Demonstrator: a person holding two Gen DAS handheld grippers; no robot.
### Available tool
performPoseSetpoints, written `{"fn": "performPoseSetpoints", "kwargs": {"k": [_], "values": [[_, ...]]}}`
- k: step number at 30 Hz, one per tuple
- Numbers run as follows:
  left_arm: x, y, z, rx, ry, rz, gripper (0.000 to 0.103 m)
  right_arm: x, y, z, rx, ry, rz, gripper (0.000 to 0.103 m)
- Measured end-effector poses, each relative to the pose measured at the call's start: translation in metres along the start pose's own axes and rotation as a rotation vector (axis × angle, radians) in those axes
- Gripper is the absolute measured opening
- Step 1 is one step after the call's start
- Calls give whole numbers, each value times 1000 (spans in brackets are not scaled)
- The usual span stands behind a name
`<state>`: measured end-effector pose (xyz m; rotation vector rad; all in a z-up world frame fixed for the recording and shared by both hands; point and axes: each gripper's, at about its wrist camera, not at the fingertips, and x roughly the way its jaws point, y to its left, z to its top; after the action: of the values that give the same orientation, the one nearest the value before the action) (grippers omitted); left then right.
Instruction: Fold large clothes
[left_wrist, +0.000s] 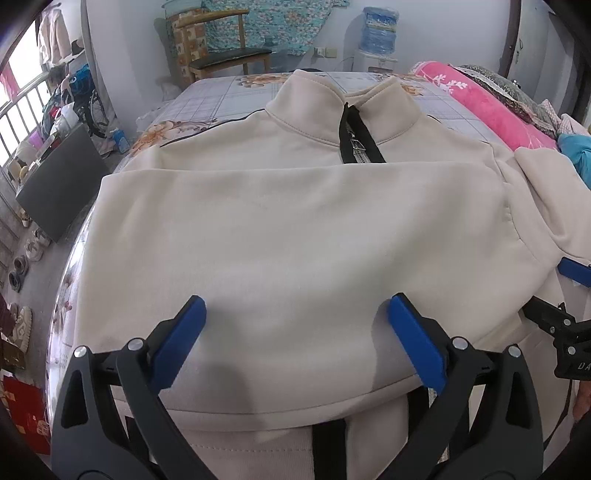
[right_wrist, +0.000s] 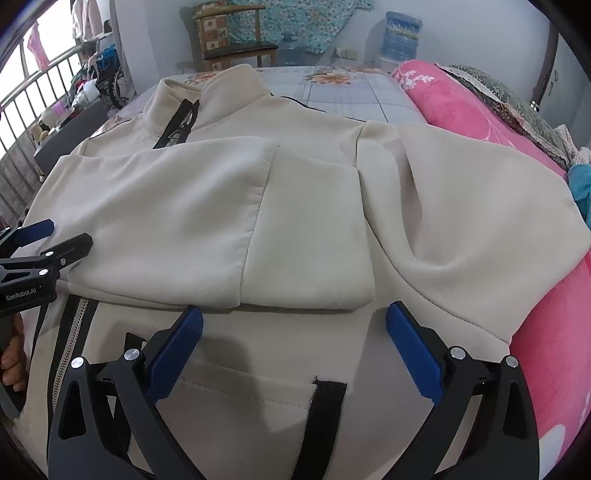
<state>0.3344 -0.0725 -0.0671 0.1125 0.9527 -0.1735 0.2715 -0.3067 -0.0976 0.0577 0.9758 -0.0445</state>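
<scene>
- My left claw hangs released over the cream zip-up fleece jacket, grasping nothing.
- My right claw gapes too, empty.
- The jacket lies on the floral-sheeted bed.

The cream fleece jacket has a black zipper band with silver teeth. The bed sheet is pale grey-blue with a check and orange flowers. The plush blanket is bright pink with white flowers. The gripper pads are blue on black arms.
</scene>
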Motion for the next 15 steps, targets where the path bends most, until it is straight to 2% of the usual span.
{"fn": "performPoseSetpoints", "kwargs": {"k": [15], "values": [[-1,-2,-2,-6,-5,5,96,4,0,5,15,29,-4,97]]}}
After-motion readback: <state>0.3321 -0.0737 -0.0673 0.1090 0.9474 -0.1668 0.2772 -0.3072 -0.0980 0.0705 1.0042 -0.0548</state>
